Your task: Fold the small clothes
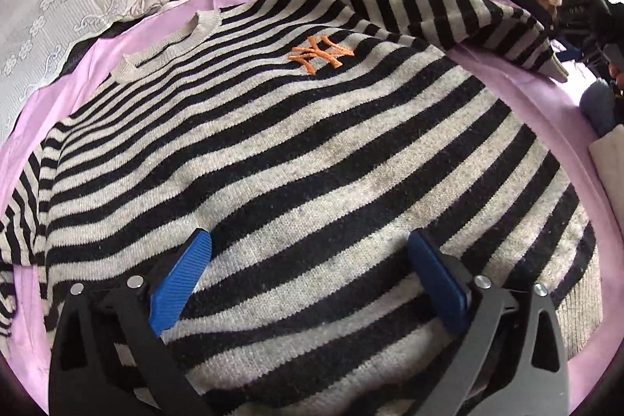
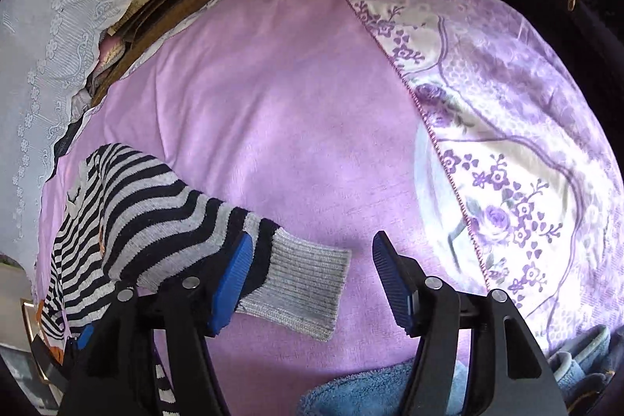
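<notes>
Blue-padded, the left gripper [image 1: 310,252] is held wide open and empty above the striped sweater [image 1: 273,151], which is spread face-up on the pink sheet [image 2: 273,104], while the right gripper [image 2: 312,256], open, straddles the sleeve cuff [image 2: 300,283]; no fold is yet seen.

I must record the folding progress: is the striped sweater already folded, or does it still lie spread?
Spread. The striped sweater lies front up on the pink sheet, orange logo visible; its sleeve stretches outward.
</notes>
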Demonstrator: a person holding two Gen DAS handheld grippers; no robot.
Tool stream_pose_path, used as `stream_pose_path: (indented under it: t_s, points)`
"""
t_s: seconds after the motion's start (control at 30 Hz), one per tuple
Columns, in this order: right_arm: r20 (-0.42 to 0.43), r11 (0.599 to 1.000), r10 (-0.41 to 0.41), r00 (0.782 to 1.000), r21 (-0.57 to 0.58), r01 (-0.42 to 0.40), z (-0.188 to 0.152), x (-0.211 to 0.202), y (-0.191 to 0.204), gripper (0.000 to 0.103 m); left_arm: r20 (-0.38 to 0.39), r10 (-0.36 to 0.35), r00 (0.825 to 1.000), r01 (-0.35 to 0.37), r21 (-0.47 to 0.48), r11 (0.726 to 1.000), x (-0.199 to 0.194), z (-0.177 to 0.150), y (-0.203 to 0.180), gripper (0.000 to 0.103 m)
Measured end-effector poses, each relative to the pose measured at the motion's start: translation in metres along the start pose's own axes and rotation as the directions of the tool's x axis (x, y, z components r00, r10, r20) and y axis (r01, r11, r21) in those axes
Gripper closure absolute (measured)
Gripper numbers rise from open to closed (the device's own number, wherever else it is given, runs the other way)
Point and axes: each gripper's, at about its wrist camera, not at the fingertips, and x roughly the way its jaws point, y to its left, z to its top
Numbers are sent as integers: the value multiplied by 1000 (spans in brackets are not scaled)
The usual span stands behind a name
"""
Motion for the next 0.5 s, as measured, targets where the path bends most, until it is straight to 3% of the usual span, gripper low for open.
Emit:
stream_pose_path:
  t_s: [0.13,0.2,0.33,0.5]
  points:
    - [-61,997,-47,997,-56,44,-16,20,14,65,18,0,1000,1,-30,1000,-7,-7,5,5]
    - [-18,995,-39,999,-91,37,-19,12,23,87,22,19,1000,-19,-17,1000,-7,-6,1,5]
    - [159,986,-74,985,-139,97,-10,-22,36,90,30,30,999,-29,-17,999,-12,-5,-1,5]
    - [292,985,-129,948,-76,158,42,-51,27,90,48,-70,996,71,-17,997,-24,0,-15,5]
